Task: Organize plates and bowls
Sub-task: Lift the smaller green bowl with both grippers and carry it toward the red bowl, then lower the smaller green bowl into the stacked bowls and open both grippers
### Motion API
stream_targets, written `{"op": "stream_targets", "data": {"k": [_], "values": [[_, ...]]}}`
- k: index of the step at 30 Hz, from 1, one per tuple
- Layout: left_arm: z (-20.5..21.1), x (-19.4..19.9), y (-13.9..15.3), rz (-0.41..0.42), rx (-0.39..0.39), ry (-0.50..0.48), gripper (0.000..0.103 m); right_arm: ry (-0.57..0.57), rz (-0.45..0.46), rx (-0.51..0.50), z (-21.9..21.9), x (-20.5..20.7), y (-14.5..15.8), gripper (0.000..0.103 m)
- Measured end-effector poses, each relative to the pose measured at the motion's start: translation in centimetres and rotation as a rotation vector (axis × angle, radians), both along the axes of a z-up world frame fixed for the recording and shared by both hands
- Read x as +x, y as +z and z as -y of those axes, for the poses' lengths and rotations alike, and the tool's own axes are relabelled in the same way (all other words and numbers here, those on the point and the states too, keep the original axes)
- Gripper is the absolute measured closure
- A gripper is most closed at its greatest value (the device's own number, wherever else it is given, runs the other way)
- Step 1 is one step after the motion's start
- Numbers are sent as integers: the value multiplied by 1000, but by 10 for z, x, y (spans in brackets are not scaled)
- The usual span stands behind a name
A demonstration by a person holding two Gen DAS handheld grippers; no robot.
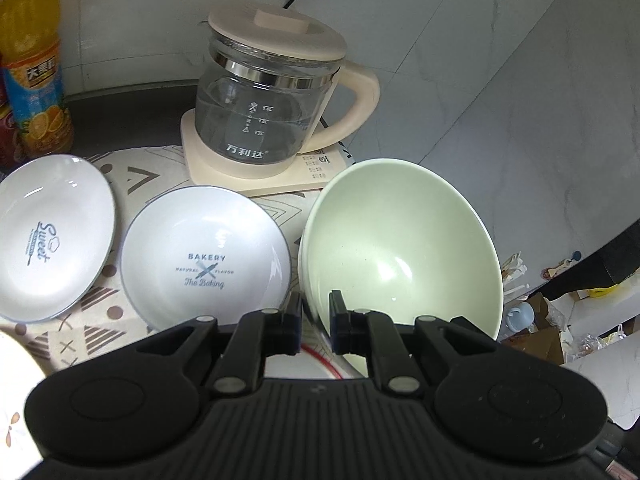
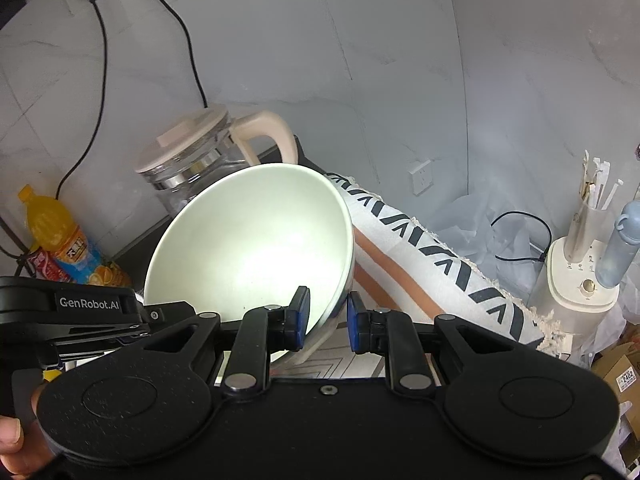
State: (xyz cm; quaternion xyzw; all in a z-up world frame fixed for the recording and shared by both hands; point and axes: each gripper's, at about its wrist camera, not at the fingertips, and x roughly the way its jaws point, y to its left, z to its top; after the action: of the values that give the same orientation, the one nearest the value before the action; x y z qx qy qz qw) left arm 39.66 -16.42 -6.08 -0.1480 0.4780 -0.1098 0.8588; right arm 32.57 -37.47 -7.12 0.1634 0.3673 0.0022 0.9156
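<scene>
- Your left gripper (image 1: 315,320) and right gripper (image 2: 328,320) both clench the rim of the glossy pale-green ceramic bowl (image 1: 400,248), tilted above the patterned cloth (image 1: 132,176).
- Two smooth white printed plates (image 1: 206,256) lie beside it, before the glass kettle (image 1: 268,92).

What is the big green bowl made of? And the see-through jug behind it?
The green bowl looks like glazed ceramic, or maybe melamine: smooth, opaque, with a soft shine. The jug looks like clear glass with a shiny metal band and a matte cream plastic lid and handle.
</scene>
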Motion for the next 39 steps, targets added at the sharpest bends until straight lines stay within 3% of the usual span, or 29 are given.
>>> {"op": "stream_targets", "data": {"k": [23,39], "values": [[-39,-68,8,14,-34,19,91,27,19,-30,-34,-61,10,83],[-62,-99,-10,-45,-87,51,90,73,-15,-71,-52,-83,7,84]]}}
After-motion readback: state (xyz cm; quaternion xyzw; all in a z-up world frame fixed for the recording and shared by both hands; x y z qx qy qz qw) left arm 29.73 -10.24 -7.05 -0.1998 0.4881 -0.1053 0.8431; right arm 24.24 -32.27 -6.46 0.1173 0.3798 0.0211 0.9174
